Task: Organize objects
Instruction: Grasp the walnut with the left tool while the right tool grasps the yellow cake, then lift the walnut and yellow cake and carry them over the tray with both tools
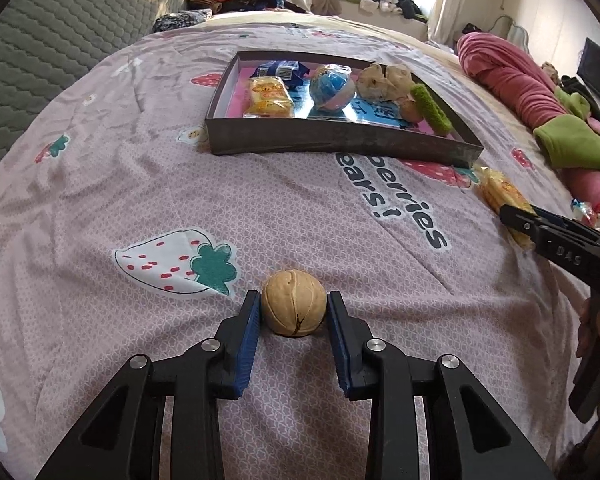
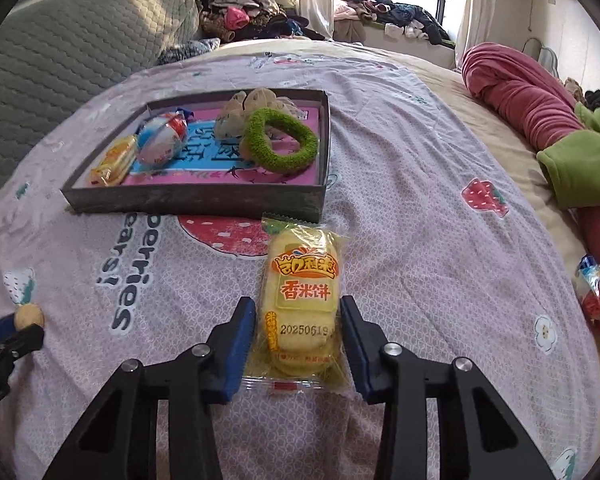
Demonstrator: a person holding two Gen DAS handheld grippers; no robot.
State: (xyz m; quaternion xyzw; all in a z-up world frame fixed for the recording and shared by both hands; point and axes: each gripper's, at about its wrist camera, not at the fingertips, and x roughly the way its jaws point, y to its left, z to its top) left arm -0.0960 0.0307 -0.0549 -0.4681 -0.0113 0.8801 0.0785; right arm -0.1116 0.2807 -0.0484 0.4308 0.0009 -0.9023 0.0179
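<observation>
A tan walnut (image 1: 293, 303) lies on the pink bedsheet between the blue pads of my left gripper (image 1: 293, 307); the pads touch its sides. It also shows in the right wrist view (image 2: 29, 316). My right gripper (image 2: 298, 318) straddles a yellow rice-cracker packet (image 2: 300, 300) lying on the sheet, with small gaps at each pad. That packet (image 1: 500, 194) and my right gripper (image 1: 512, 216) show at the right of the left wrist view. A dark shallow box (image 1: 340, 142) (image 2: 196, 200) holds a cracker packet, a blue-white ball, beige plush pieces and a green ring (image 2: 280, 138).
A rolled pink and green blanket (image 2: 540, 100) lies along the bed's right side. A red-white wrapped snack (image 2: 596, 292) lies near it. A grey quilted headboard (image 1: 60, 32) is on the left. Clothes are piled by the window behind.
</observation>
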